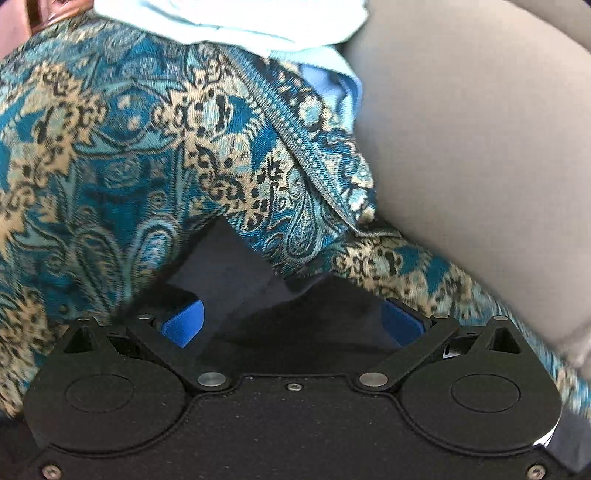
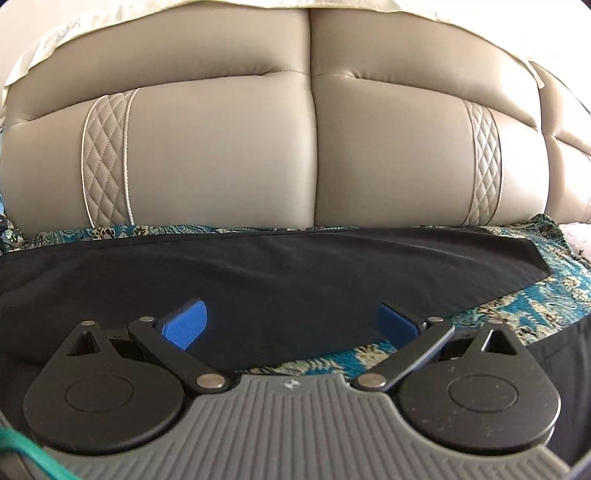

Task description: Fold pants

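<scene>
Pants: black pants (image 2: 258, 273) lie spread on the patterned throw (image 2: 546, 295) along the sofa (image 2: 221, 155) seat, in front of the backrest; in my left view only 1 dark corner (image 1: 229, 266) shows between the fingers.
Left gripper: my left gripper (image 1: 291, 321) has its blue pads (image 1: 184, 323) wide apart, holding nothing, the pants corner lying in the gap.
Right gripper: my right gripper (image 2: 291, 321) is also spread, nothing clamped, low over the near edge of the pants.
Other cloth: a pale blue cloth (image 1: 258, 26) sits on the throw, well apart from the pants.
Handling: I judge the fabric thin, soft and light; it will sag and slide on itself, and it may drag the loose throw along.
Grip: I would pinch the pants edge at 2 corners, taking both layers but not the throw beneath.
Risk: pads catching the throw with the pants.
</scene>
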`<state>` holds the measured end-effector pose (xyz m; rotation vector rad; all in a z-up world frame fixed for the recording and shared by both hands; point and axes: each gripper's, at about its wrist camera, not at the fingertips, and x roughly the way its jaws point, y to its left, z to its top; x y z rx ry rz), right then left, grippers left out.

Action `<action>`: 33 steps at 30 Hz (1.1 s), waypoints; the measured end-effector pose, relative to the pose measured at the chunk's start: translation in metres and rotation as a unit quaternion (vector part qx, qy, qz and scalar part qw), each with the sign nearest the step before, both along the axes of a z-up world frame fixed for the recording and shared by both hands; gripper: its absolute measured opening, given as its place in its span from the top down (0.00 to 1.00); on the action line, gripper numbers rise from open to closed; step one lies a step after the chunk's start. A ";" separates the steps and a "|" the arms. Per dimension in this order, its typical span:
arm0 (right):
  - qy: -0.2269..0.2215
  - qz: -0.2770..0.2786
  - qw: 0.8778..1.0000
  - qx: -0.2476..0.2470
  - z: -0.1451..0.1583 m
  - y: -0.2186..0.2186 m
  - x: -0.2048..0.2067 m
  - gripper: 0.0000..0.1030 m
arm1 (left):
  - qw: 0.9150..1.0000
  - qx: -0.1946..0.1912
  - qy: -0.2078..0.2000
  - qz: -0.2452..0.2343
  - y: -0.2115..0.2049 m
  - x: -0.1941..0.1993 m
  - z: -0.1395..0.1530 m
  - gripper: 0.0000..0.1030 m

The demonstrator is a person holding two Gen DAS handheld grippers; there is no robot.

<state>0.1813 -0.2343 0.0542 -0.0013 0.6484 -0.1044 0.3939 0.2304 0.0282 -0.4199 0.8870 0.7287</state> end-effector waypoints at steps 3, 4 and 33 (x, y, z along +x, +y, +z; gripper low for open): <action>0.002 0.006 1.000 0.001 -0.005 0.005 0.005 0.00 | 0.999 -0.009 0.016 0.035 0.003 0.014 -0.009 0.00; 0.003 0.007 1.000 0.000 -0.006 0.006 0.006 0.00 | 0.999 -0.011 0.024 0.047 0.004 0.019 -0.012 0.00; 0.152 -0.010 0.940 0.306 -0.031 0.070 0.145 0.00 | 0.992 -0.044 -0.096 -0.074 0.016 -0.047 0.047 0.84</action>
